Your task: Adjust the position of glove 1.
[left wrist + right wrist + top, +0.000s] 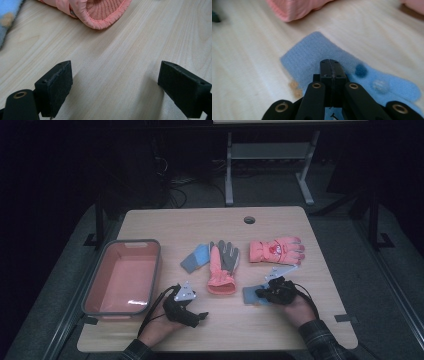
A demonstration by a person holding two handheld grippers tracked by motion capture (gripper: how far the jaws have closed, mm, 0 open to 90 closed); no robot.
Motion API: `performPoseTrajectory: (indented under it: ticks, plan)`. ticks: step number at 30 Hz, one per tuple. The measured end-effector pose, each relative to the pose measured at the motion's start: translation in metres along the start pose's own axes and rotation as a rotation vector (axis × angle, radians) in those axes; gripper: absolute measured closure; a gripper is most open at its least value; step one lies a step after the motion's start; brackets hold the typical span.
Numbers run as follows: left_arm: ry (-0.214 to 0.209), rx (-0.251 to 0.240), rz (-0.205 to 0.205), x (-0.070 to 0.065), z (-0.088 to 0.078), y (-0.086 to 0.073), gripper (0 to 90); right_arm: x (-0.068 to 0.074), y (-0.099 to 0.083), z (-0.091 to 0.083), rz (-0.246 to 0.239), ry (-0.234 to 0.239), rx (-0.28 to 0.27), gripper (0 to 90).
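We see the right gripper (pixel 331 65), fingers clenched on the fuzzy light-blue knit glove (pixel 317 53) near the table's (pixel 280 330) front edge. Left gripper (pixel 115 85) fingers released over bare wood. The high view adds a salmon plastic bin (pixel 122 276) at the left edge.

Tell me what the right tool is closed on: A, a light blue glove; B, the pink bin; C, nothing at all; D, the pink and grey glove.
A: in the right gripper view the right tool has its jaws pressed together on the light blue glove lying on the table.
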State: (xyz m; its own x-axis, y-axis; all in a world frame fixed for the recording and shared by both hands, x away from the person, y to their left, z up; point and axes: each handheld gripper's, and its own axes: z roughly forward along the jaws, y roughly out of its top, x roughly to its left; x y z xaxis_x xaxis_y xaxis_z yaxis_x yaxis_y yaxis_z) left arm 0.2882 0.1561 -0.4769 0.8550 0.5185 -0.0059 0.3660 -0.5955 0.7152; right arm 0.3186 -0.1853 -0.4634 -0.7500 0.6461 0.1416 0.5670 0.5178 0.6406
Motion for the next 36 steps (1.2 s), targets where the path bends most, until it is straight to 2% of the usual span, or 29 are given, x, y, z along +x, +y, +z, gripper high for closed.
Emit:
performPoseTrajectory:
  ticks: [11,14,18,20,23,27,31,36]
  plan:
    - [0.001,-0.002,-0.001,0.000,0.000,0.000,11.7,0.030,-0.007,-0.001,-0.075,0.086,0.020,90.0]
    - [0.001,-0.004,0.000,0.000,0.000,0.000,11.7,0.035,-0.007,-0.008,-0.096,0.074,0.015,89.9]
    - [0.001,-0.005,0.000,0.000,0.000,0.000,11.7,0.023,-0.012,-0.027,-0.057,0.005,-0.024,89.9]
    - [0.001,-0.005,0.000,0.000,0.000,0.000,11.7,0.010,-0.017,-0.033,-0.023,-0.032,-0.029,89.9]
    - [0.001,-0.004,0.000,0.000,0.000,0.000,11.7,-0.003,-0.018,-0.032,0.004,-0.058,-0.024,89.9]
    - [0.003,-0.003,0.003,0.000,0.000,0.000,11.7,-0.009,-0.014,-0.022,0.010,-0.067,-0.009,89.9]
    - [0.002,0.000,0.004,0.000,0.000,0.000,11.7,-0.012,-0.007,-0.010,-0.004,-0.069,0.001,89.9]
    - [0.002,0.001,0.004,0.000,0.000,0.000,11.7,-0.003,0.000,0.000,-0.031,-0.047,0.006,89.9]
